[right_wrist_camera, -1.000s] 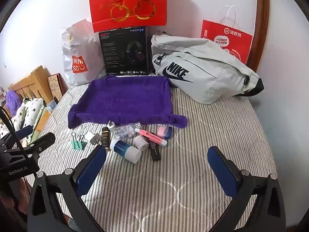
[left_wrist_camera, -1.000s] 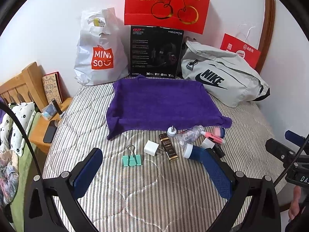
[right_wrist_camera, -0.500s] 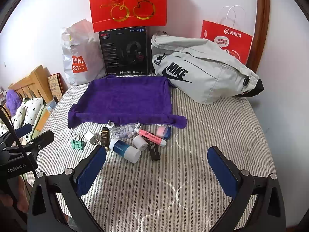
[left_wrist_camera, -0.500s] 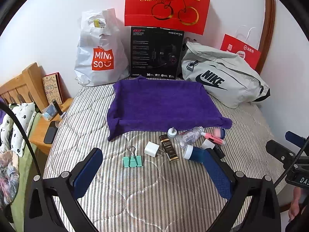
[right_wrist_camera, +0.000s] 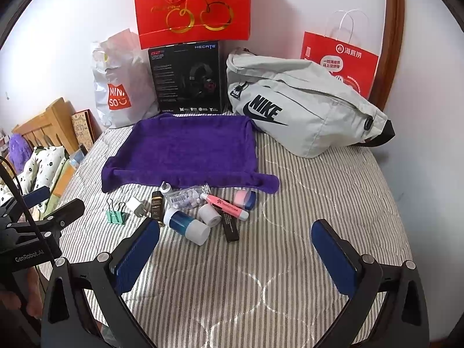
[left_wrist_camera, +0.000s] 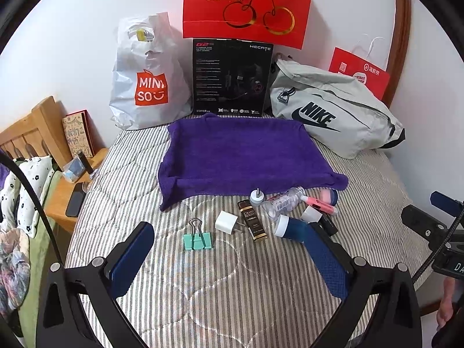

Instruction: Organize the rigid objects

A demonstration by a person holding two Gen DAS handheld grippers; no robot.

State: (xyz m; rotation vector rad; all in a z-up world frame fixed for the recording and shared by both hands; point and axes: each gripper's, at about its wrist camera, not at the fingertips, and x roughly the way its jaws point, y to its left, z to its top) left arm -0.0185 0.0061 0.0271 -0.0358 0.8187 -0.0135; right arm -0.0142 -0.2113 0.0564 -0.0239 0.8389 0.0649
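Observation:
A purple towel (left_wrist_camera: 240, 153) (right_wrist_camera: 188, 148) lies flat on the striped bed. Along its near edge sit small objects: a green binder clip (left_wrist_camera: 198, 239) (right_wrist_camera: 116, 214), a white charger plug (left_wrist_camera: 227, 221) (right_wrist_camera: 136, 205), a dark bar-shaped box (left_wrist_camera: 253, 220) (right_wrist_camera: 157, 204), a clear pill bottle (left_wrist_camera: 282, 201) (right_wrist_camera: 188, 195), a pink highlighter (right_wrist_camera: 224, 205), a blue bottle with white caps (right_wrist_camera: 185, 225) and a black stick (right_wrist_camera: 230, 226). My left gripper (left_wrist_camera: 229, 246) hovers open just short of the clip. My right gripper (right_wrist_camera: 236, 240) hangs open, nearer than the pile. Neither holds anything.
Against the wall stand a white Miniso bag (left_wrist_camera: 145, 78), a black headset box (left_wrist_camera: 232, 78), a red gift bag (left_wrist_camera: 246, 3) and a grey Nike bag (left_wrist_camera: 333, 116). A wooden nightstand (left_wrist_camera: 62, 194) with a phone is at the bed's left.
Both views have shifted very slightly; the objects and both open grippers hold nearly the same places.

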